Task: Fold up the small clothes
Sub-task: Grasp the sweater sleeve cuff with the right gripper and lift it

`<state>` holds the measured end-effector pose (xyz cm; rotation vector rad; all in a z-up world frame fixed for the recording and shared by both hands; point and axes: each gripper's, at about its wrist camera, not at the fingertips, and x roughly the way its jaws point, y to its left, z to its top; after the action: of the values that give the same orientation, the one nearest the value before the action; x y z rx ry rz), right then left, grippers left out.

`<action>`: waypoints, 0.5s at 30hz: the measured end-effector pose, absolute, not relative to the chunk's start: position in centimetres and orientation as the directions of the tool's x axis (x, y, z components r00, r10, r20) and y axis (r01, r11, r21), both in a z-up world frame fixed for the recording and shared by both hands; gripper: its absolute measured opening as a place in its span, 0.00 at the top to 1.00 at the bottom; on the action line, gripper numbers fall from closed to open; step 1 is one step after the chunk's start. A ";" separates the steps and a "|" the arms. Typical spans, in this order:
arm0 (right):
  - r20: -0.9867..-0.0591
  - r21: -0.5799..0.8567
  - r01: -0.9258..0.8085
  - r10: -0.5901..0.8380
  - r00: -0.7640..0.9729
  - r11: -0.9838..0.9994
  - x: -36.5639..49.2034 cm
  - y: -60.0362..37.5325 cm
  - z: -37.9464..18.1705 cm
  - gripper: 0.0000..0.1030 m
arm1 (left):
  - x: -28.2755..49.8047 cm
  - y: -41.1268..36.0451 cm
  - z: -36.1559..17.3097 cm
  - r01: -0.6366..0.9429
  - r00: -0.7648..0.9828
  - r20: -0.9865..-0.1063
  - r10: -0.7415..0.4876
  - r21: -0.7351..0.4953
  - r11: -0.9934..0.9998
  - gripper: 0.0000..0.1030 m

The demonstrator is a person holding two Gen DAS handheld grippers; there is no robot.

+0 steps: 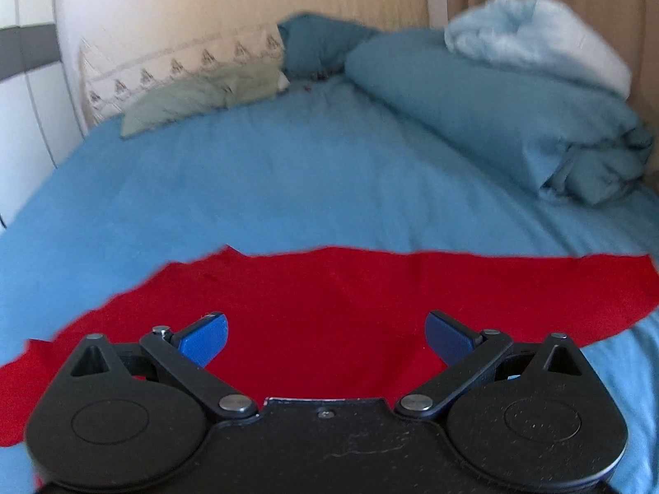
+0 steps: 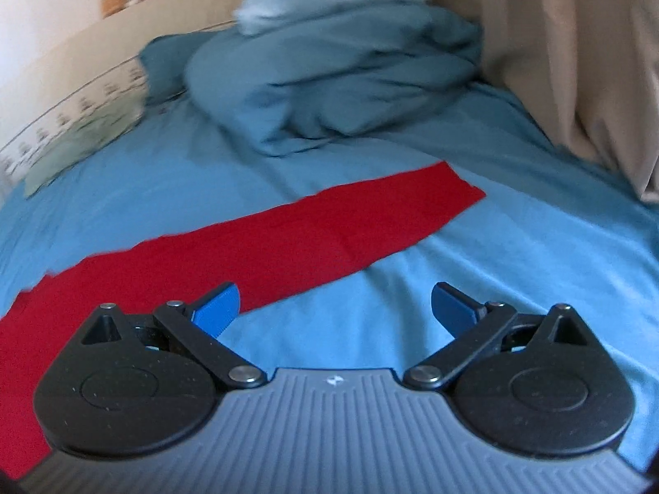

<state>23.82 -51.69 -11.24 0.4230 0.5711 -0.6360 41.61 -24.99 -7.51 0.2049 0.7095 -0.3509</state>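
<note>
A red garment (image 1: 329, 288) lies flat on the blue bed sheet (image 1: 288, 189). My left gripper (image 1: 325, 337) is open and empty, hovering above the near part of the red cloth. In the right wrist view the red garment (image 2: 288, 238) stretches as a long band from lower left to upper right. My right gripper (image 2: 334, 308) is open and empty, above the bare sheet (image 2: 515, 247) just right of the cloth's near edge, with its left fingertip (image 2: 218, 306) over that edge.
A rolled teal duvet (image 1: 494, 115) with a pale blue blanket (image 1: 535, 41) on top lies at the far right. Pillows (image 1: 197, 82) sit at the headboard. A beige curtain (image 2: 576, 61) hangs along the right side of the bed.
</note>
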 end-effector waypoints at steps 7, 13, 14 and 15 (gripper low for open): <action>-0.658 0.179 0.739 -0.479 0.580 0.649 26.9 -58.0 -15.2 0.00 | 46.7 -28.4 -13.0 0.384 0.616 -0.764 -0.192 0.078 0.920 0.00; -0.700 0.173 0.792 -0.493 0.517 0.585 29.3 -62.0 -17.8 0.27 | 51.0 -30.2 -16.5 0.351 0.553 -0.821 -0.144 0.073 0.933 0.00; -0.696 0.176 0.801 -0.503 0.513 0.572 29.5 -62.4 -17.9 0.29 | 51.5 -30.3 -16.9 0.349 0.537 -0.832 -0.141 0.067 0.935 0.00; -0.693 0.178 0.806 -0.510 0.510 0.564 29.7 -62.8 -18.0 0.33 | 51.9 -30.3 -17.3 0.346 0.525 -0.839 -0.141 0.059 0.937 0.00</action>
<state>29.71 -62.79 -18.01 0.5262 0.6322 -0.8379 51.90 -30.27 -17.32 0.2294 0.9770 -0.2941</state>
